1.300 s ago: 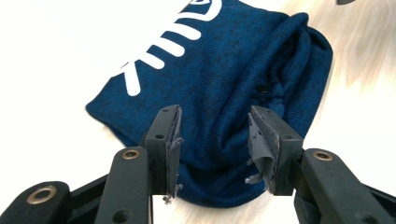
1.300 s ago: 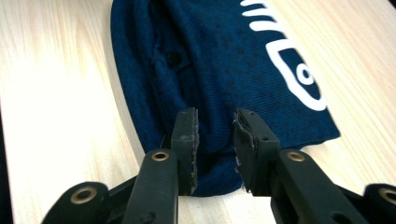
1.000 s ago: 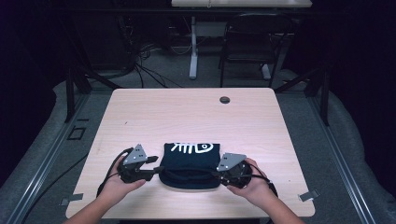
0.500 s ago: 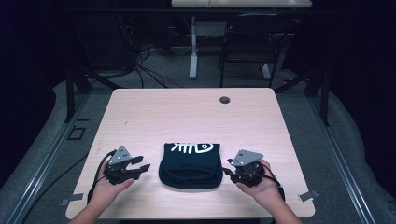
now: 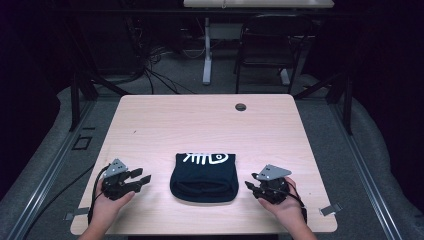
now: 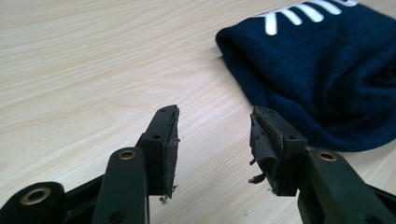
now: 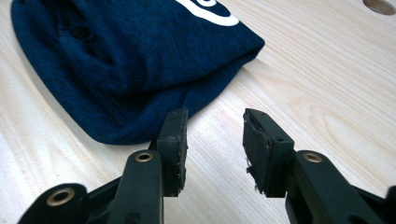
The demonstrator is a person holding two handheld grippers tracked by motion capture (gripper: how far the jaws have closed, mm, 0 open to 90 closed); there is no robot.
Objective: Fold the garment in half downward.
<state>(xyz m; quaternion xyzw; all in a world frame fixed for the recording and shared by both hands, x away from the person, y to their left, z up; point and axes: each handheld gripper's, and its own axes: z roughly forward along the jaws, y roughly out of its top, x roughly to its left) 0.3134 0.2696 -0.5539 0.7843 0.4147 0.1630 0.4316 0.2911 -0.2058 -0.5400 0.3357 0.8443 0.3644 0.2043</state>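
Both tools have pulled away from the folded navy garment since 1 s ago, when they were at its 2 sides; now they sit apart from it, w/ bare wood between. Left tool rests near the surface's front-left, held in the left hand; jaws stand apart, nothing between them, garment just off to 1 side in the left gripper view. Right tool is at front-right in the right hand; its jaws have just been opening and stand wide, empty, cloth edge just beyond the pads in the right gripper view. Garment lies flat at front-centre of the surface, white print on its far end. Small dark round hole sits near the far edge.
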